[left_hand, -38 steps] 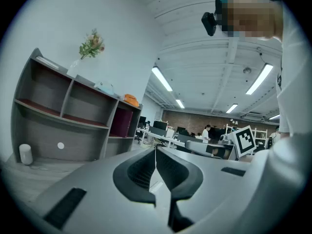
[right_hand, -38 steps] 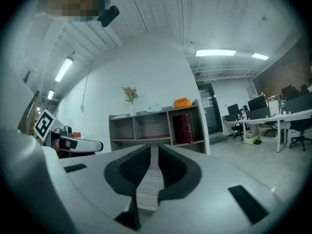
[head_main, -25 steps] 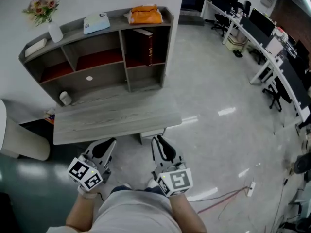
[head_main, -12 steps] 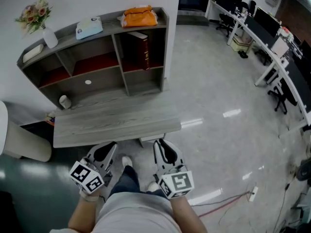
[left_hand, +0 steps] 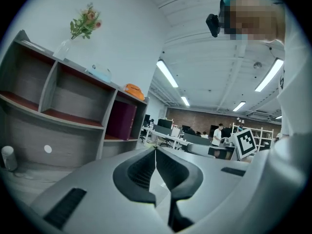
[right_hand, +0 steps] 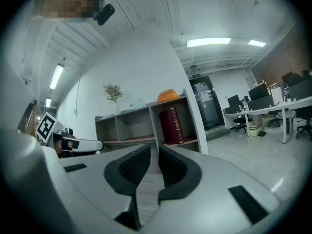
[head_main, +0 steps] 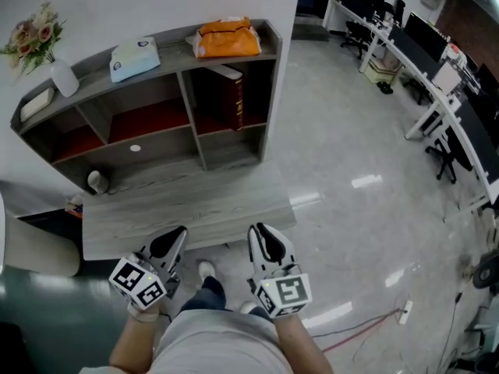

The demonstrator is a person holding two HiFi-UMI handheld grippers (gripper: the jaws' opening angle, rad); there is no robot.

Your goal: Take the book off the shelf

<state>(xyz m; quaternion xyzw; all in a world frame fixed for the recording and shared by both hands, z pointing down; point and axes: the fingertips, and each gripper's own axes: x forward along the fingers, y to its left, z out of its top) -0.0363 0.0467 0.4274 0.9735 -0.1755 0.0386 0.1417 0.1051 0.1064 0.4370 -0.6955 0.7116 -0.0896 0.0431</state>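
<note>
Had the left gripper point(head_main: 178, 234) shut tip to tip, nothing between the pads; likewise the right gripper point(head_main: 262, 232), closed and empty. Held both low at the near edge of the grey desk point(head_main: 179, 201), pointing toward the shelf point(head_main: 270, 76). Found the dark red book point(head_main: 234, 96) standing, a little tilted, in the upper right compartment, well apart from either gripper, below the orange bag point(head_main: 228, 37) on the top board. Judged as the approach step, with nothing grasped yet. Next move probably called for reaching across the desk, opening one pair of jaws, and closing them on the spine.
</note>
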